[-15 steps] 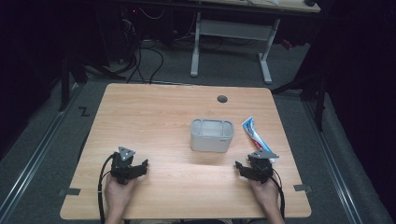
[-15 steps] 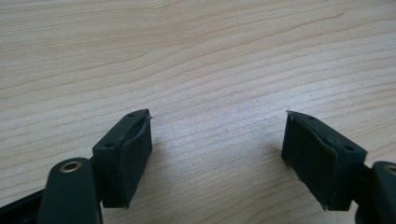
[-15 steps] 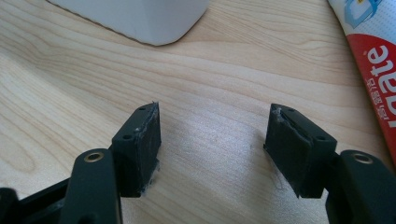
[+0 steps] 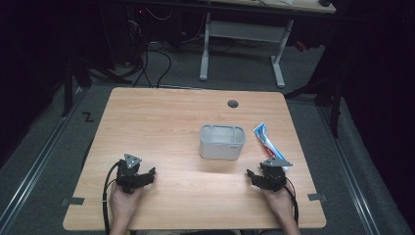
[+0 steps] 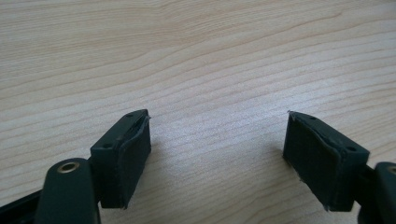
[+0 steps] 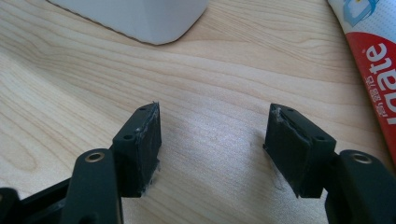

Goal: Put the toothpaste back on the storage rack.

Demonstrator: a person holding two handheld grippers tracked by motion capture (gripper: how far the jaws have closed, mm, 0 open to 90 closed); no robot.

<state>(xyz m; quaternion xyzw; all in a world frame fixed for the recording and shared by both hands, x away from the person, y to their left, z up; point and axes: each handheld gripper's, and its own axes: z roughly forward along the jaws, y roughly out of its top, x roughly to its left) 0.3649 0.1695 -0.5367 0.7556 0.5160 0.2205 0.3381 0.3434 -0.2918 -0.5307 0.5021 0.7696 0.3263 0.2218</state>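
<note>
You are holding both grippers low over the table [image 4: 161, 117], one near each front corner, with nothing between the jaws of either.

Your left gripper [image 4: 147, 175] is sitting at the near left of the table, well apart from everything else. Its jaws are standing spread wide; in the left gripper view [image 5: 217, 140] they are framing only bare wood grain, and the pads [image 5: 135, 154] are pressing on nothing.

Your right gripper [image 4: 254, 177] is sitting at the near right. Its jaws are also standing spread, close to as wide as they go, and in the right gripper view [image 6: 212, 140] only wood is lying between them. The grey plate on top of each gripper is catching the light in the high view, and a cable is trailing back from each toward your forearms.

The tube [image 4: 265, 140] of toothpaste is lying flat on the table just beyond your right gripper, near the right edge, angled so that one end is pointing toward the gripper. In the right gripper view the tube [image 6: 373, 60] is running down the right side, just beside the right-hand jaw but not touching it.

The box [image 4: 221, 148], a grey open container, is standing upright near the table's middle, just left of the tube and apart from it. Its corner [image 6: 140, 18] is showing ahead of your right gripper, to the left.
</note>
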